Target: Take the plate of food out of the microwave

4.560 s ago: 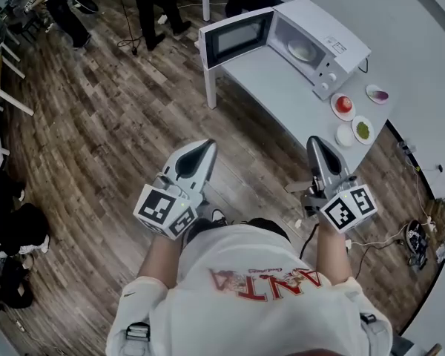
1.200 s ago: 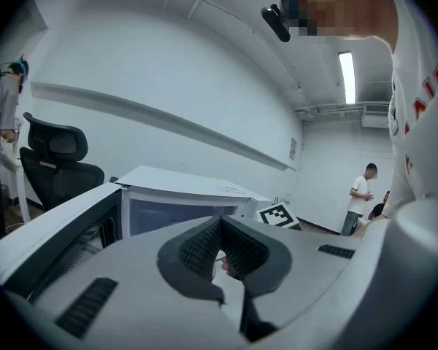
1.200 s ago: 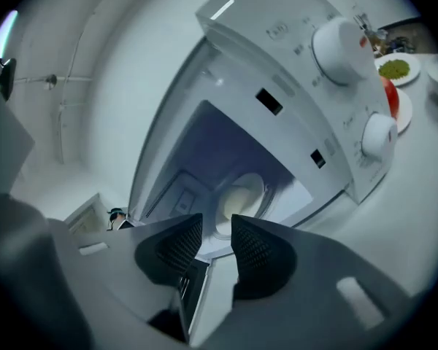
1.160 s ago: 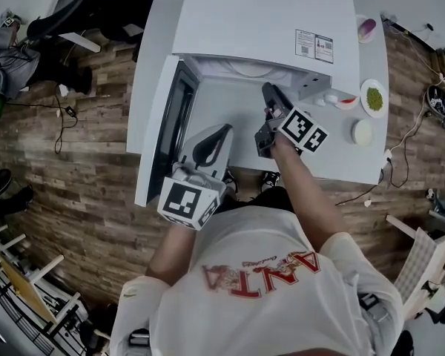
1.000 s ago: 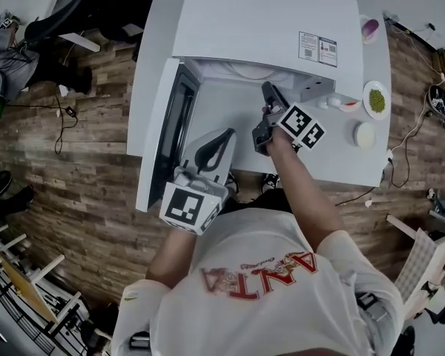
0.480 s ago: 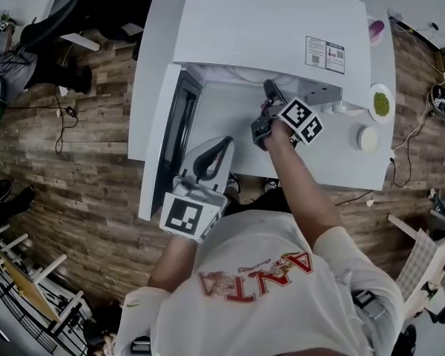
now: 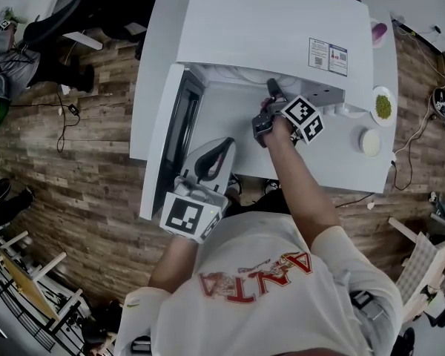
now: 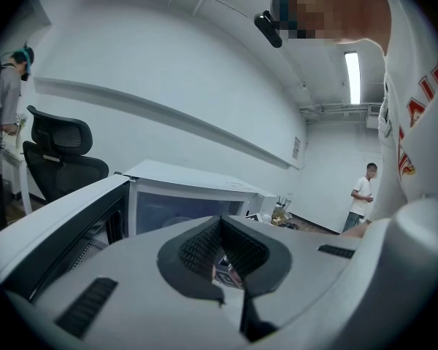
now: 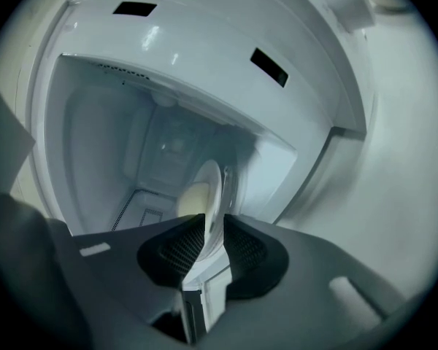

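Observation:
The white microwave [image 7: 267,21] stands on a white table [image 7: 334,170] with its door [image 7: 159,124] swung open to the left. My right gripper [image 7: 273,90] reaches into the cavity. In the right gripper view a white plate [image 9: 212,184] with pale yellowish food [image 9: 192,197] shows edge-on inside. Its rim lies between the jaws of my right gripper [image 9: 212,228], which are closing, and the pads touch it on both sides. My left gripper [image 7: 221,145] hangs shut and empty near the table's front edge, below the door. In its own view the left gripper [image 8: 220,221] points at the microwave [image 8: 182,195].
Right of the microwave the table holds a dish of green food [image 7: 384,104], a small white dish [image 7: 369,141] and a purple-topped dish [image 7: 378,32]. Wood floor surrounds the table. A black office chair [image 8: 58,152] and a standing person [image 8: 361,195] are farther off.
After the walk up to the table, my right gripper has pushed a little deeper into the microwave over the last second. The left gripper has stayed low by the door.

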Demonstrator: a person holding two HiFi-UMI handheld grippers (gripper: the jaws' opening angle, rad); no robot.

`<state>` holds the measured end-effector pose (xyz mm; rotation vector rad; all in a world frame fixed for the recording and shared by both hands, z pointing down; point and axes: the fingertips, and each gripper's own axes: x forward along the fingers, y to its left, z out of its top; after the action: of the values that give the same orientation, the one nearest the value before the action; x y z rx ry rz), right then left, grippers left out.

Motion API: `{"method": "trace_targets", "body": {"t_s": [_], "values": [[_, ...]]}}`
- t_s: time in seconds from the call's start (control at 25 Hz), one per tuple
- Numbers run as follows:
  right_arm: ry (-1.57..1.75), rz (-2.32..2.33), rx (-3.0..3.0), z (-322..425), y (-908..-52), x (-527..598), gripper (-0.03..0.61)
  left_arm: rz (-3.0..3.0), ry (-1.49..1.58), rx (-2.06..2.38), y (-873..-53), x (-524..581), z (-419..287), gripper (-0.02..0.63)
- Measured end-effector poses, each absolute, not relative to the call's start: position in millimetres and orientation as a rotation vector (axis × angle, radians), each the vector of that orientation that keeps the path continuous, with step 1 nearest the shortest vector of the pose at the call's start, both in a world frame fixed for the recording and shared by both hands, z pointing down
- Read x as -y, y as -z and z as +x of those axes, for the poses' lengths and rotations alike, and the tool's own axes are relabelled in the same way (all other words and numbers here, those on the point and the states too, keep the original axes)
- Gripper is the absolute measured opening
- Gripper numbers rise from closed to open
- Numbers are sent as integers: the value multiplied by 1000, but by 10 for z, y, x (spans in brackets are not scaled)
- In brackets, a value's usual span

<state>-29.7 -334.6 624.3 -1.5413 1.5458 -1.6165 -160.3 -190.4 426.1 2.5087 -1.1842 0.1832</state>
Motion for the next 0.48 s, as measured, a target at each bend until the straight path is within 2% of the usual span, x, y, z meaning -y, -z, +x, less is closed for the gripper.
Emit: {"method": "trace_targets", "body": {"t_s": [0.48], "values": [[1597, -1520, -1499, -294, -6222, 3350, 77, 2506, -196, 1158, -4302, 1796, -1619, 9]]}}
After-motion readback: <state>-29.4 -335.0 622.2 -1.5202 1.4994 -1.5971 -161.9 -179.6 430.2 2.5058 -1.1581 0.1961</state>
